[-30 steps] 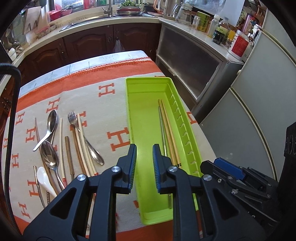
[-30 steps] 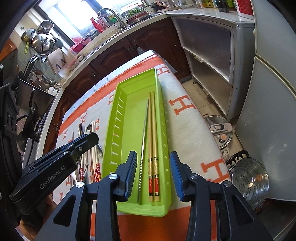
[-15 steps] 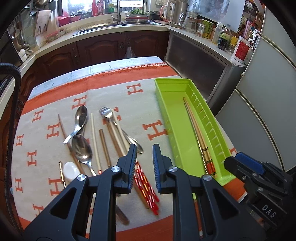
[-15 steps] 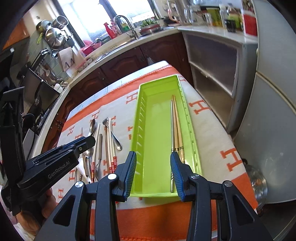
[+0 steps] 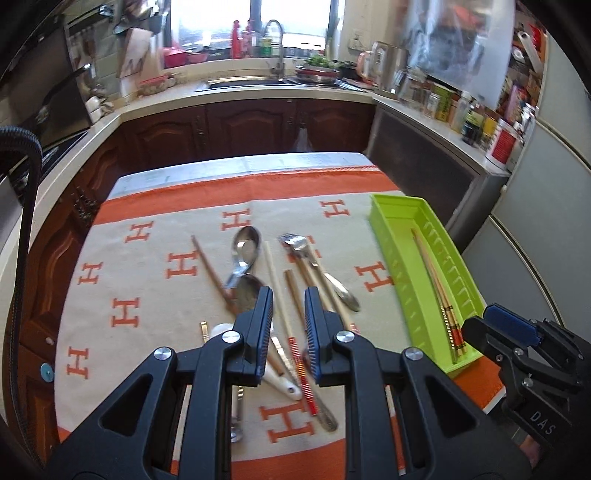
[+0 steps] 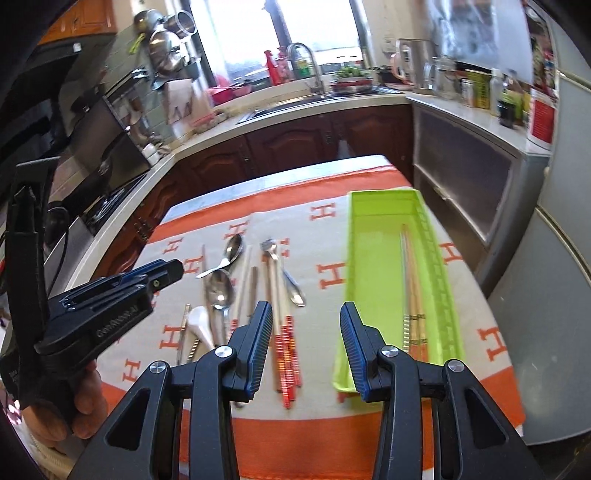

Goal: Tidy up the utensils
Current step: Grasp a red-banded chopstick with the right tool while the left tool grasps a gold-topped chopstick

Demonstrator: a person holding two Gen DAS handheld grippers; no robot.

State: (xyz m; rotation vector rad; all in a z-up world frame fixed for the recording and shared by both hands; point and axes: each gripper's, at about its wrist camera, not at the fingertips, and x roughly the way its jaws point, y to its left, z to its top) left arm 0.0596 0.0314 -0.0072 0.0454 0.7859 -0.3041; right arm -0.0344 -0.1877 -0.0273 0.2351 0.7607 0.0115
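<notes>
Both claws hung empty. The left gripper [image 5: 288, 295], slightly parted, sat lower centre over the loose cutlery, likely choosing the next piece; the right gripper [image 6: 306, 314] was spread wider. At right, the green tray [image 5: 402, 280] held three chopsticks [image 6: 410, 280]. I counted two metal spoons [image 6: 221, 273], one fork [image 5: 317, 266].

Bright daylight thru blown-out window [image 5: 255, 33], slight motion blur, heavy fisheye warp.
</notes>
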